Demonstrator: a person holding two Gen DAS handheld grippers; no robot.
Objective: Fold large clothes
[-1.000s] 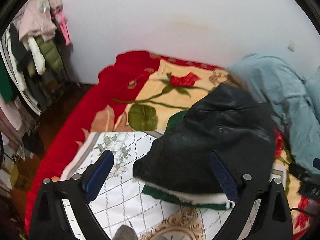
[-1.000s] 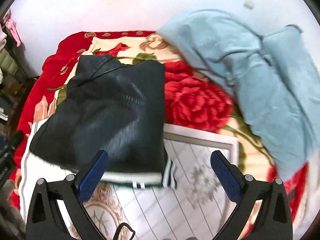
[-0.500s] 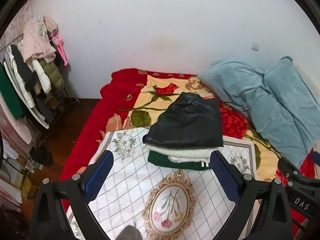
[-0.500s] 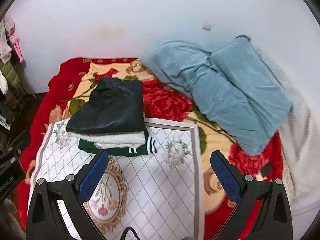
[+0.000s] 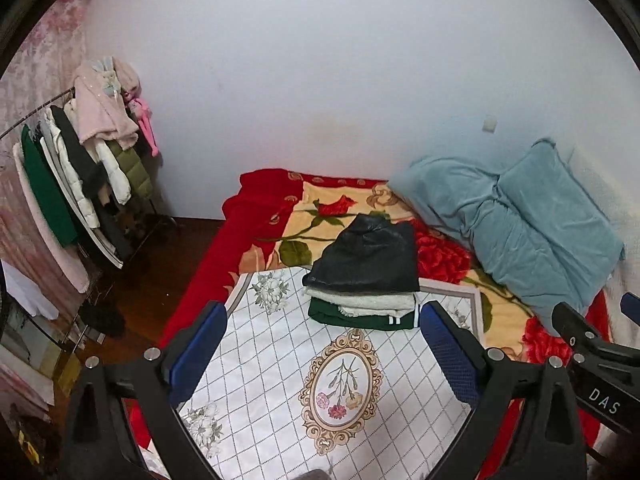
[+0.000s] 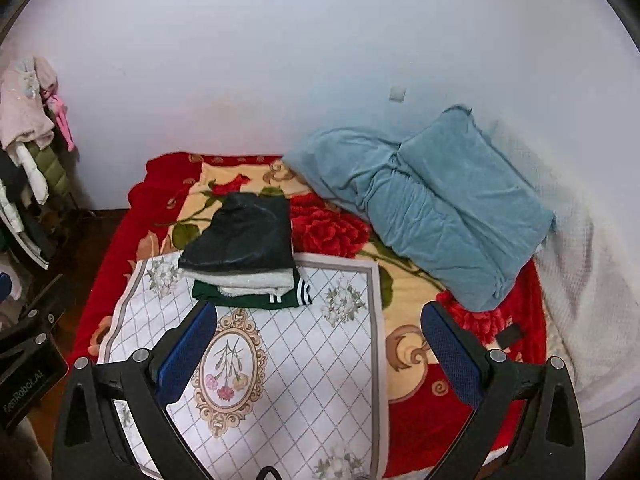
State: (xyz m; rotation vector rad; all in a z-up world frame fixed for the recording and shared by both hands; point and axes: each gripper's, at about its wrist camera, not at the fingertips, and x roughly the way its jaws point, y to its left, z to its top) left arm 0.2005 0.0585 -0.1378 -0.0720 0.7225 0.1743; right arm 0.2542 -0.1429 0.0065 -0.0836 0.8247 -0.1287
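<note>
- Left gripper held up over the bed, fingers spread wide, nothing btwn them.
- Right gripper same deal: blue pads far apart, empty, hovering above the white sheet.
- Folded stack sits at the far edge of that sheet w/ a diamond grid and floral oval print: black leather-look garment on top, white fleecy piece under it, green garment w/ white stripes at the bottom.
- Stack's back end hangs over onto the red rose blanket; both grippers well apart from it, on the near side.
- Blue bedding bunched against the wall, right of the stack, not touching it.
- White knit cover along the far right of the bed.
- Clothes rack off left by the wall, packed w/ pink, white, green, black coats.
- Small white wall plate above the blue bedding.
</note>
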